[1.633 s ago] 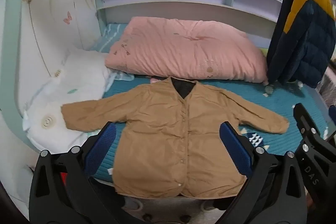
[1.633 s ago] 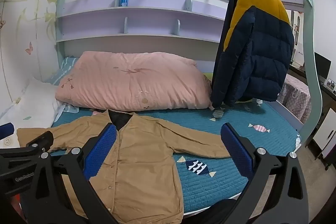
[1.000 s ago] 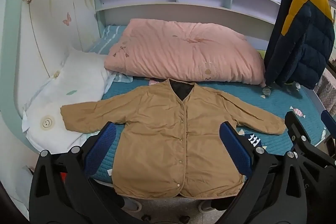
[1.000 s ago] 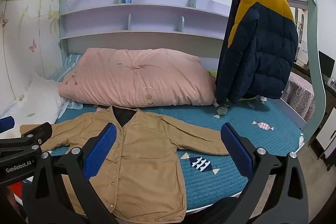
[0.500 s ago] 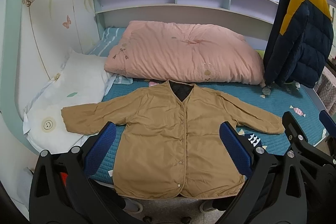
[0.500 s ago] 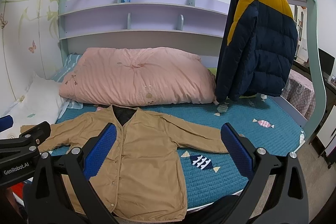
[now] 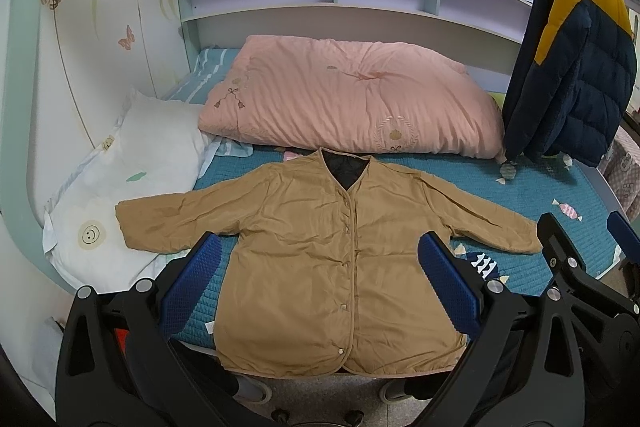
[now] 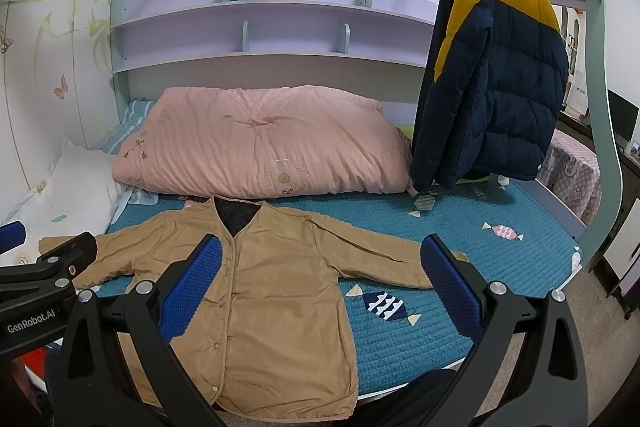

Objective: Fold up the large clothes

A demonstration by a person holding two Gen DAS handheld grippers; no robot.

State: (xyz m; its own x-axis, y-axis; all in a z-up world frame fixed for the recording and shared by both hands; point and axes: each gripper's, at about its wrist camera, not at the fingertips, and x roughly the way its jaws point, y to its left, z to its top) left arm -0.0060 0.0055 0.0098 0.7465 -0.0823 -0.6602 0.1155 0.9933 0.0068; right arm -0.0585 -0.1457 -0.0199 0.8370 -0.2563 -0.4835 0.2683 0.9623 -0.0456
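A tan jacket (image 7: 340, 251) lay buttoned and face up on the teal bed (image 7: 532, 187), collar toward twelve o'clock and hem hanging a little past the mattress edge at six, as both tools hovered above the near side. The left gripper (image 7: 320, 291) was held with its blue pads wide apart and nothing between them; the right gripper (image 8: 320, 287) stood equally wide and empty. Neither touched the cloth.

The garment's long axis ran from six to twelve o'clock, straight away from the holder, with the sleeves spread along the nine-to-three line. In the left wrist view the body of the jacket sat almost dead ahead, while the sleeve at nine o'clock reached onto a white pillow (image 7: 132, 187). In the right wrist view the jacket lay toward ten o'clock and the other sleeve stretched across to two o'clock.

Each sleeve appeared nearer to the gripper on its own side, so the fold would probably begin there. A pink quilt (image 7: 352, 95) lay just beyond the collar, and a navy-and-yellow coat (image 8: 496, 75) hung at two o'clock.
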